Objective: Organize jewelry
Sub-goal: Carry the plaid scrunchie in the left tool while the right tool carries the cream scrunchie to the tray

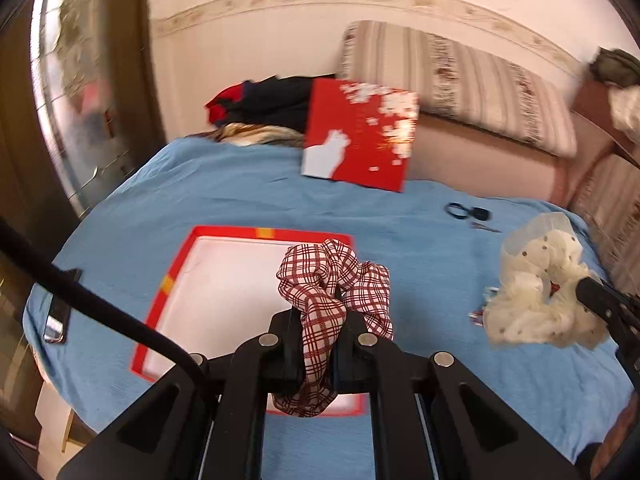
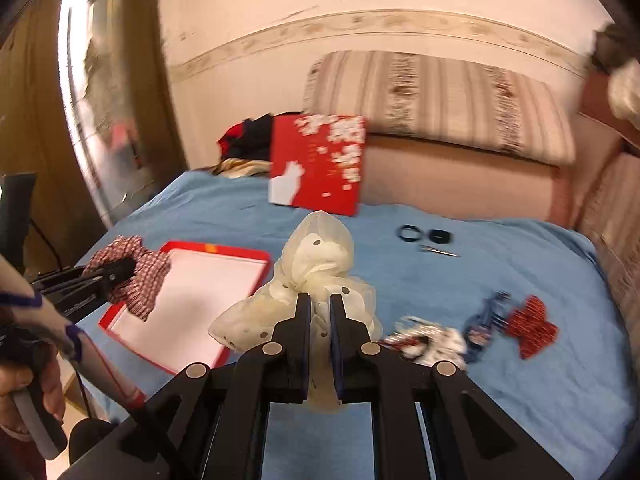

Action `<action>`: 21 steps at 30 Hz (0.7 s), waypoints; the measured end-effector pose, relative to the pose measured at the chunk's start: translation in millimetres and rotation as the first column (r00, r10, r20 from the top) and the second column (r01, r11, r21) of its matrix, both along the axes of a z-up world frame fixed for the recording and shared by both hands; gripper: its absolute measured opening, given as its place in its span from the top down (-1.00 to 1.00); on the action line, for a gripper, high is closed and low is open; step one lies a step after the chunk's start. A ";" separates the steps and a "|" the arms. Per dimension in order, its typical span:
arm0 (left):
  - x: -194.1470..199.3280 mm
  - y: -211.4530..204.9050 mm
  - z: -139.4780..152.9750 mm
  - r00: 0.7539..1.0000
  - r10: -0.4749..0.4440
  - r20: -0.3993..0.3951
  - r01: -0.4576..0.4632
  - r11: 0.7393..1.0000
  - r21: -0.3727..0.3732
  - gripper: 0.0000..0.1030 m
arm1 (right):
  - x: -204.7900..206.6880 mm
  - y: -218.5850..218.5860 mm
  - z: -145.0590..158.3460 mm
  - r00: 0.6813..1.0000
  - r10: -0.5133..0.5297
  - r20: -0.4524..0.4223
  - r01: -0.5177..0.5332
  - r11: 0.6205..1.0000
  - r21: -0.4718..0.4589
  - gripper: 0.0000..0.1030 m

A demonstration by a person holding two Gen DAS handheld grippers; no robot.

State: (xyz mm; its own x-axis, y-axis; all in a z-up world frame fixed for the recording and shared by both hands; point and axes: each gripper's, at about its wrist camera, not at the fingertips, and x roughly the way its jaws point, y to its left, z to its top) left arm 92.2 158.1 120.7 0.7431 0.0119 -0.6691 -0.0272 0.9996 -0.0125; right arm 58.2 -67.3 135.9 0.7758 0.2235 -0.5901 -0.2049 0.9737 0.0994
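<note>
Left gripper (image 1: 338, 308) clenched on plaid scrunchie (image 1: 334, 280), held above red tray (image 1: 168, 284) on blue bed (image 1: 240, 192). Right gripper (image 2: 320, 312) clenched on cream dotted scrunchie (image 2: 316, 264), held over bed beside tray. Red bow (image 2: 534, 326), hair ties (image 2: 424, 235) lying on bed. Red lid (image 2: 320, 164) propped behind.

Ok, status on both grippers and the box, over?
Left gripper shut on plaid scrunchie. Right gripper shut on cream scrunchie. Red box open, its white inside bare; nothing in the way.
</note>
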 end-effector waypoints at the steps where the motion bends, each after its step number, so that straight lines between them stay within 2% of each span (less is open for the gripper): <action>1: 5.7 10.4 -3.3 1.000 0.014 -0.008 -0.014 1.000 -0.004 0.84 | 5.8 10.2 -1.3 1.000 0.015 -0.007 -0.015 1.000 -0.003 0.82; 8: 63.6 91.4 -32.3 0.989 0.108 -0.097 -0.114 0.992 -0.056 0.84 | 56.7 70.0 -16.3 0.993 0.101 -0.069 -0.101 0.995 0.012 0.81; 13: 115.4 149.7 -56.0 0.971 0.177 -0.159 -0.196 0.974 -0.113 0.84 | 104.8 110.6 -34.9 0.982 0.148 -0.120 -0.144 0.989 0.044 0.81; 21: 170.8 185.8 -96.6 0.955 0.188 -0.230 -0.227 0.961 -0.159 0.84 | 171.6 162.3 -84.5 0.943 0.221 -0.249 -0.189 0.971 0.148 0.81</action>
